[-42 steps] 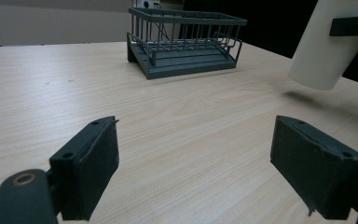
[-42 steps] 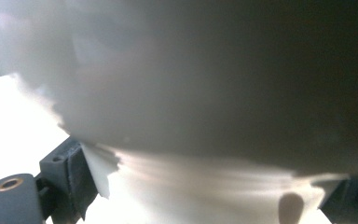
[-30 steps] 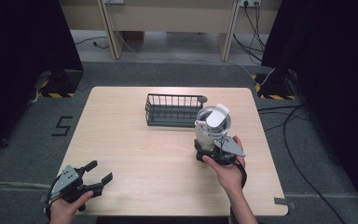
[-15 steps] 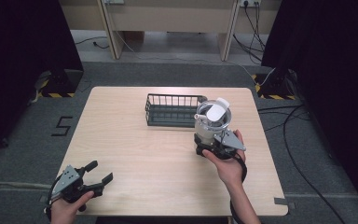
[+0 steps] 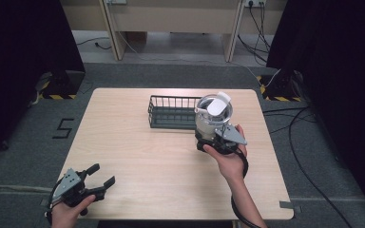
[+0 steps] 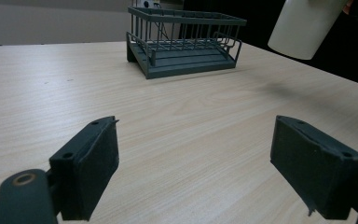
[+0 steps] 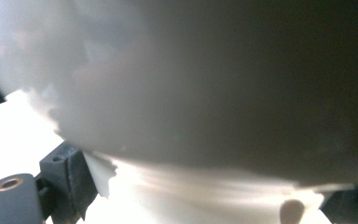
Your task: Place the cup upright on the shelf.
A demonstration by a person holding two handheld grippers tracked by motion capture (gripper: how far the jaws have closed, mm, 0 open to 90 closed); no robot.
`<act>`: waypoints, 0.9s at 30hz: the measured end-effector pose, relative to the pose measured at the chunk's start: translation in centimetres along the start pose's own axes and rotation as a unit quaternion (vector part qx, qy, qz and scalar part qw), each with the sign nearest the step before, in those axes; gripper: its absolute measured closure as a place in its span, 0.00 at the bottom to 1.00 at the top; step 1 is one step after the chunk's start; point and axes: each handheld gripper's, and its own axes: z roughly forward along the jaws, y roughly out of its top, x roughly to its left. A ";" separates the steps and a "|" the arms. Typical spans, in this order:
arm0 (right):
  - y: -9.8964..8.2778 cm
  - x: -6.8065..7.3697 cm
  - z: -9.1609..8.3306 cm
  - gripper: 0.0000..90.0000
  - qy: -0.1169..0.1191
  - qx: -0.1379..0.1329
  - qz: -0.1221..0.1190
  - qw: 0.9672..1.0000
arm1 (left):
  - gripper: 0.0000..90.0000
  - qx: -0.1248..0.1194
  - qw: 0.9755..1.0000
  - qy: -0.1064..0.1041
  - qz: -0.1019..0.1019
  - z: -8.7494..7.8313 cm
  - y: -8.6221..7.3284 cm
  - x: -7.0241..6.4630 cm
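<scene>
A white cup (image 5: 213,116) with a clear lid and a white flip tab hangs above the table's right side, just right of the rack. My right gripper (image 5: 212,134) is shut on its lower body, with a hand behind it. In the right gripper view the cup's wall (image 7: 214,84) looms very close between the two jaws of the right gripper (image 7: 209,193). My left gripper (image 5: 102,175) rests open at the table's front left corner, nothing between its jaws. The left gripper (image 6: 193,172) faces the rack (image 6: 184,42), with the cup (image 6: 305,25) at upper right.
A dark wire rack (image 5: 171,114) stands empty at the back middle of the wooden table (image 5: 138,156). Cables lie on the floor to the right, and black curtains stand on both sides.
My right gripper has carried the cup up and a little farther back, closer to the rack's right end. The left gripper has stayed put.
</scene>
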 end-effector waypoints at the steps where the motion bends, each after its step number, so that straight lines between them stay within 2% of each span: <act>1: 0.2 0.1 0.2 0.12 0.001 -0.001 0.002 1.000 | 0.16 0.000 1.000 0.000 -0.001 0.0 0.0 0.0; 6: 0.7 0.2 0.6 0.12 0.003 -0.005 -0.005 1.000 | 0.16 0.000 1.000 0.000 0.000 -0.2 0.0 -0.1; 17: 1.7 0.2 1.8 0.12 0.000 -0.008 -0.005 1.000 | 0.16 0.002 1.000 -0.005 0.000 0.2 0.0 -0.1; 27: 2.3 0.0 2.6 0.12 -0.001 -0.008 -0.007 1.000 | 0.16 0.003 1.000 -0.003 0.002 0.2 0.0 -0.1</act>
